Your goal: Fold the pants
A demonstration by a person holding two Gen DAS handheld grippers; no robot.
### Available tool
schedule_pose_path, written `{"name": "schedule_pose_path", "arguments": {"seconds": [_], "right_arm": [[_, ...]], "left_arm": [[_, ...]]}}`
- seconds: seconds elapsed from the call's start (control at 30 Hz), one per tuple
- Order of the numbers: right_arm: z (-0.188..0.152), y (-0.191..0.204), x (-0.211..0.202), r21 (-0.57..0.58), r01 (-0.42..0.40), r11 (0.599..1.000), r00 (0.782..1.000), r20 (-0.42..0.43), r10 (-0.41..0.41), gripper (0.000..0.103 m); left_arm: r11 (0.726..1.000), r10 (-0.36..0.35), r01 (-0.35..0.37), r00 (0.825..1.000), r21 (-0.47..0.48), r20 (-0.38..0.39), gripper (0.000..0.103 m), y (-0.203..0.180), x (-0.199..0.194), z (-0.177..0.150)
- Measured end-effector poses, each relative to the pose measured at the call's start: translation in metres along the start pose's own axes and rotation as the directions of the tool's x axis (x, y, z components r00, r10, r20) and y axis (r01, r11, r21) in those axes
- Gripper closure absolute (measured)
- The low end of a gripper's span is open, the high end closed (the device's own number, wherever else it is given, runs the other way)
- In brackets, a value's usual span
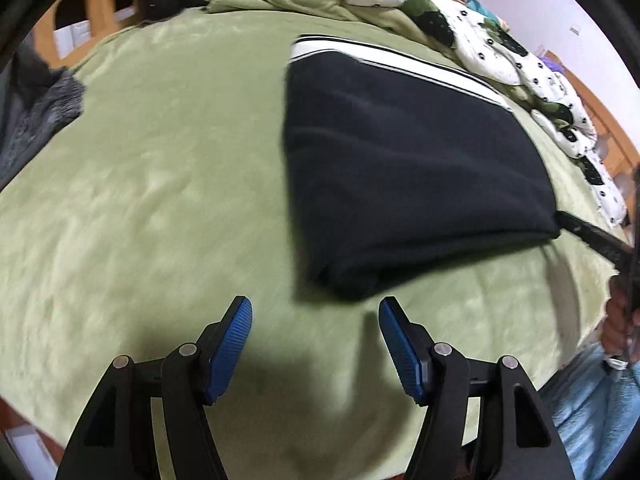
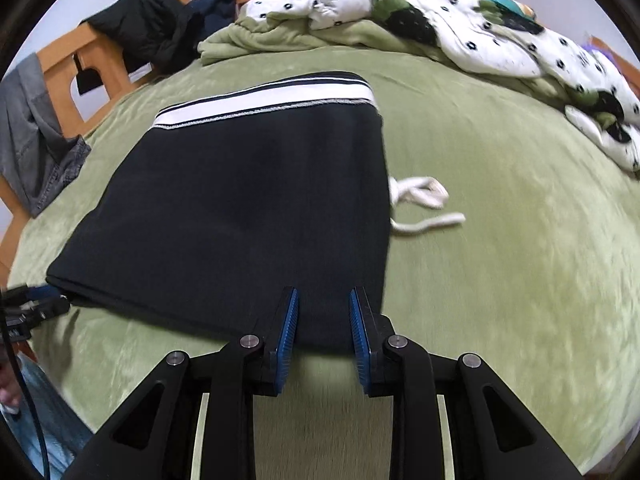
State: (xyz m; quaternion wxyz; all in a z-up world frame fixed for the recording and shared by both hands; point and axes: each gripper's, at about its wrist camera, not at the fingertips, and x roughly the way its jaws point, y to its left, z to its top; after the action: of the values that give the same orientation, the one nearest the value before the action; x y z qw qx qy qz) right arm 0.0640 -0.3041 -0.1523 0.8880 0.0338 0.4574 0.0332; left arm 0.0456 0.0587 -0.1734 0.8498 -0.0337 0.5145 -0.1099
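The black pants lie folded into a flat rectangle on the green bed cover, with a white striped waistband at the far edge. My left gripper is open and empty, just short of the pants' near left corner. In the right wrist view the pants fill the middle, with the waistband far. My right gripper is open, its fingertips over the pants' near edge, holding nothing. A white drawstring sticks out on the right side of the pants.
The green bed cover spreads all around. A rumpled white patterned quilt and a green blanket lie at the far side. Grey clothing and a dark jacket hang on the wooden bed frame at left.
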Motion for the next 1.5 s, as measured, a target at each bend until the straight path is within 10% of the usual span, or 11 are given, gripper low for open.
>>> {"name": "schedule_pose_path", "arguments": {"seconds": [0.17,0.3,0.63,0.8,0.9,1.0,1.5], "right_arm": [[-0.006,-0.005,-0.013,0.033,0.000,0.999,0.999,0.035,-0.001,0.077],[-0.006,-0.002,-0.013,0.045,-0.005,0.999,1.000,0.029,0.004,0.077],[-0.001,-0.008,-0.020,0.046,-0.026,0.999,0.997,0.079,0.023,0.077],[0.020,-0.007,-0.010,0.060,-0.044,0.997,0.993,0.114,0.037,0.077],[0.024,0.002,0.012,0.032,-0.020,0.999,0.998,0.057,0.018,0.077],[0.020,0.009,0.019,0.005,0.025,1.000,0.998,0.049,-0.026,0.077],[0.010,0.015,-0.024,0.020,0.005,1.000,0.993,0.119,-0.007,0.077]], "left_arm": [[1.000,0.022,-0.022,0.999,0.006,0.039,0.047,-0.005,0.002,0.005],[1.000,0.019,-0.020,0.999,0.016,0.039,0.091,-0.018,0.019,0.017],[0.999,0.050,-0.049,0.996,-0.013,0.074,0.080,-0.011,-0.024,-0.005],[0.999,0.032,-0.030,0.992,-0.020,0.124,0.076,-0.018,-0.028,0.034],[0.999,0.047,-0.049,0.992,0.019,0.114,0.049,-0.031,-0.005,0.059],[0.998,0.060,-0.061,0.994,0.009,0.089,0.044,-0.035,0.020,0.055],[0.995,0.099,-0.099,0.982,-0.005,0.163,0.045,-0.048,-0.016,0.032]]}}
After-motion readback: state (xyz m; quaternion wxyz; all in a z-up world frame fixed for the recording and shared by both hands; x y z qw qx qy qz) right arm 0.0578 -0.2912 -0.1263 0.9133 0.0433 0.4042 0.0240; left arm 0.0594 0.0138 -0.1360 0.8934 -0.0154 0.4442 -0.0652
